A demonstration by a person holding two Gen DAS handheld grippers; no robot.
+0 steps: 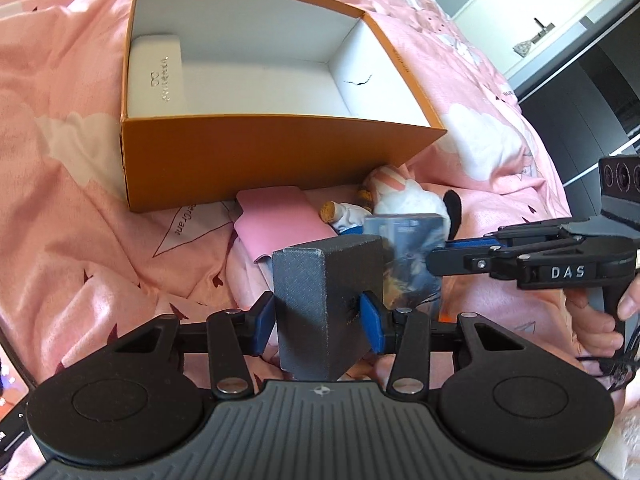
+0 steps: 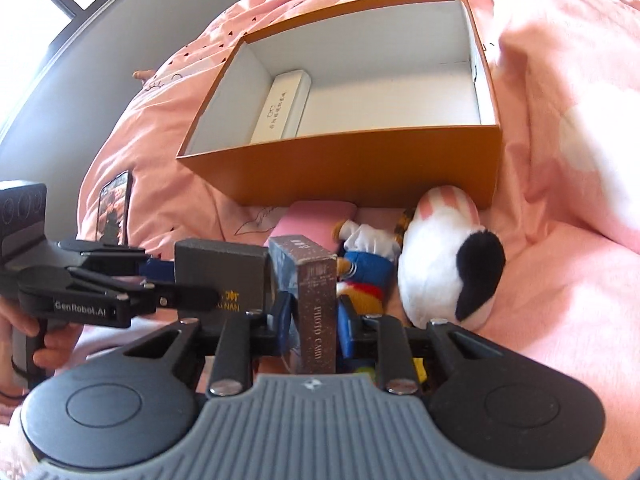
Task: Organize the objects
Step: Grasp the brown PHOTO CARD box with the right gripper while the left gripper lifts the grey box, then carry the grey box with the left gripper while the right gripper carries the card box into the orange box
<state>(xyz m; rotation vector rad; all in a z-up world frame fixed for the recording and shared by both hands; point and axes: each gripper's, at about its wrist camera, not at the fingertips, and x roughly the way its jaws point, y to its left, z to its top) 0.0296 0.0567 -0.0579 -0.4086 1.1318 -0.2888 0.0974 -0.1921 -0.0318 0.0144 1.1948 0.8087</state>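
My left gripper [image 1: 320, 316] is shut on a dark grey box [image 1: 328, 296], held just above the pink bedspread; it also shows in the right wrist view [image 2: 222, 272]. My right gripper [image 2: 316, 328] is shut on a photo card box [image 2: 316, 300], standing upright right beside the grey box [image 1: 412, 256]. An open orange box [image 1: 280, 160] lies beyond both grippers, with a white case [image 1: 156, 72] inside at its left. The orange box [image 2: 360, 168] and white case [image 2: 282, 108] show in the right wrist view too.
In front of the orange box lie a pink flat pouch [image 1: 280, 220], a small doll in blue and white [image 2: 366, 256] and a white plush with a black ear [image 2: 444, 264]. A phone [image 2: 114, 208] lies on the bedspread at left.
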